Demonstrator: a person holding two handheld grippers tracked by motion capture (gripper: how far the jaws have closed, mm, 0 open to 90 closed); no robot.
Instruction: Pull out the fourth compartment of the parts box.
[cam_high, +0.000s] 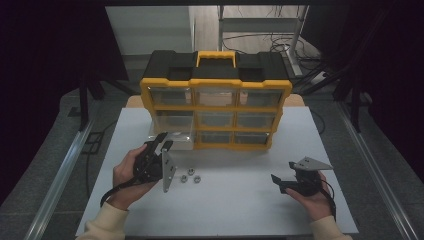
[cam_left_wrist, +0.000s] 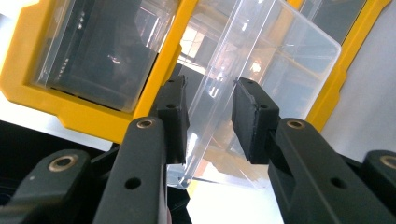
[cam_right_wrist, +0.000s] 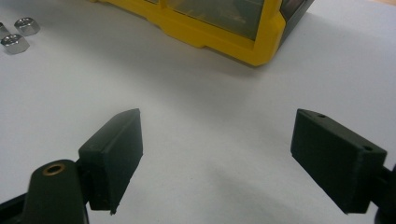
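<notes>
Three metal nuts (cam_high: 190, 175) on white table (cam_high: 240, 205); cables (cam_high: 280, 42) on floor behind.

— How many organisers do you have on the table (cam_high: 240, 210)?

— You have one yellow-and-black organiser (cam_high: 216, 92), at the far edge, with one yellow handle (cam_high: 216, 57) on top.

— And drawers?

— You see nine drawer places in its front, three rows of three. One clear drawer (cam_high: 172, 136), bottom-left, stands pulled out.

— Loose hardware?

— You have three metal nuts (cam_high: 190, 175) lying together on the table, left of the middle.

— Tools?

— You hold two grippers: the left gripper (cam_high: 162, 141) and the right gripper (cam_high: 278, 182).
</notes>
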